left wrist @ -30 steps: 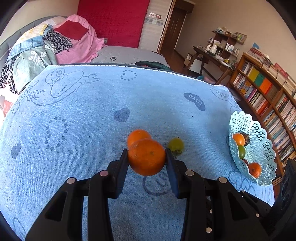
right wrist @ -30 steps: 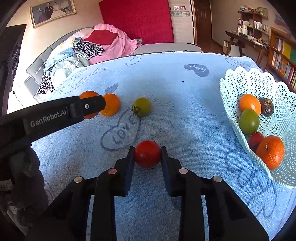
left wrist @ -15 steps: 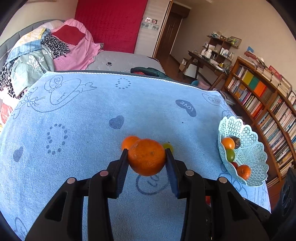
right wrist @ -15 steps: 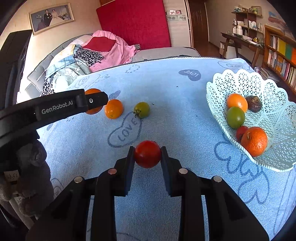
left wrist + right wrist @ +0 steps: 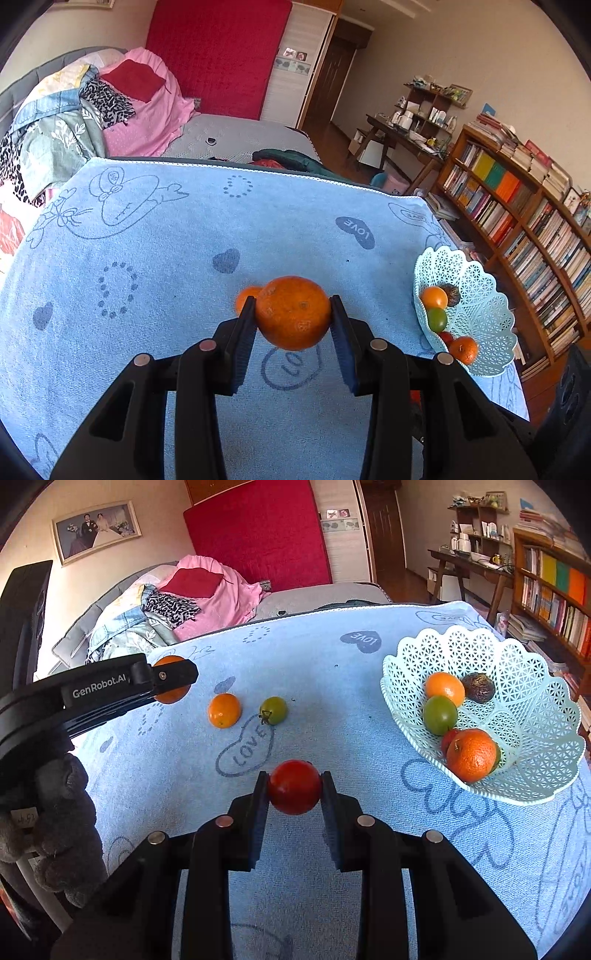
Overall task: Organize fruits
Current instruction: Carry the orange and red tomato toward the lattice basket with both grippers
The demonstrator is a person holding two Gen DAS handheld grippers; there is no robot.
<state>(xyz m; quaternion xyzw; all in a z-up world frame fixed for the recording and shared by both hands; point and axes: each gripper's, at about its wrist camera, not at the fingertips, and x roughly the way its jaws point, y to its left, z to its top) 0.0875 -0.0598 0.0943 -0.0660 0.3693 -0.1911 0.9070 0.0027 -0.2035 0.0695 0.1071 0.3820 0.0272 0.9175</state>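
Both claws carry fruit above the blue towel point(image 5: 332, 709).
The left gripper point(image 5: 293, 314) clamps a mandarin point(image 5: 293, 312); to its right, the right gripper point(image 5: 294, 788) pinches a red tomato point(image 5: 294, 786), with the lattice basket point(image 5: 532, 686) further right.

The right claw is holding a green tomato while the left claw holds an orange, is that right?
Not quite: the right claw is shut on a red tomato, as the right wrist view shows. The left claw does hold an orange.
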